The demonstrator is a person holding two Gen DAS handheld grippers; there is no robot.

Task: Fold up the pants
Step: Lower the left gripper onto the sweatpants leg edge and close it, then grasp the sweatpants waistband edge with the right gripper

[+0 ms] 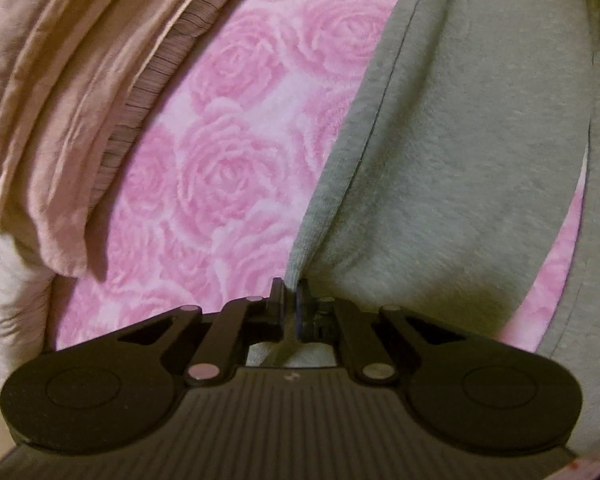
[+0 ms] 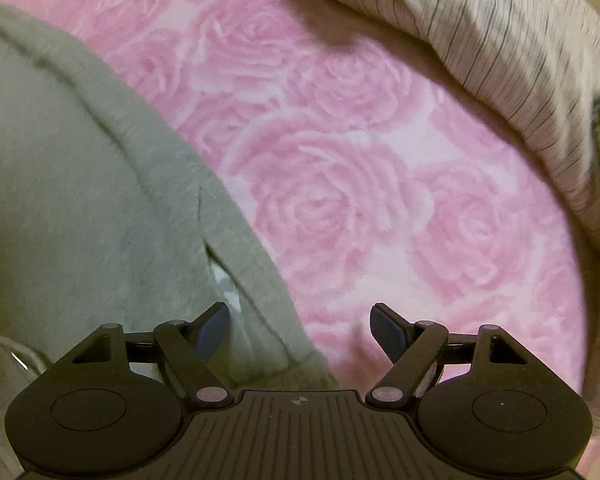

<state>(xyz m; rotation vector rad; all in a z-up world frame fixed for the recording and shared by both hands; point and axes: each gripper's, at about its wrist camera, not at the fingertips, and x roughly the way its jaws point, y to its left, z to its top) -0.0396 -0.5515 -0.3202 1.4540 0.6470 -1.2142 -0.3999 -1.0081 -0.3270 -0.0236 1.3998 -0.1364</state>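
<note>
The grey pants (image 1: 460,140) lie spread on a pink blanket (image 1: 228,168) printed with large roses, and everything else is placed around that blanket. In the left wrist view, the left gripper (image 1: 289,300) is clenched on a raised fold at the pants' edge, right where the grey cloth meets the blanket; the pinched fabric stands up in a ridge between the two closed fingers and runs away from them along a dark seam line. Beyond the pants a narrow strip of the blanket shows again at the far right of that view. On the blanket's other side, a heap of crumpled beige cloth (image 1: 60,100) rests over a striped fabric (image 1: 156,80). In the right wrist view, the right gripper (image 2: 300,324) is released, its fingers spread wide apart and holding nothing. Its left finger (image 2: 216,320) hovers over the ribbed edge of the pants (image 2: 80,200), while its right finger sits over bare blanket (image 2: 340,180). The striped fabric (image 2: 500,60) borders the blanket's far edge there.
</note>
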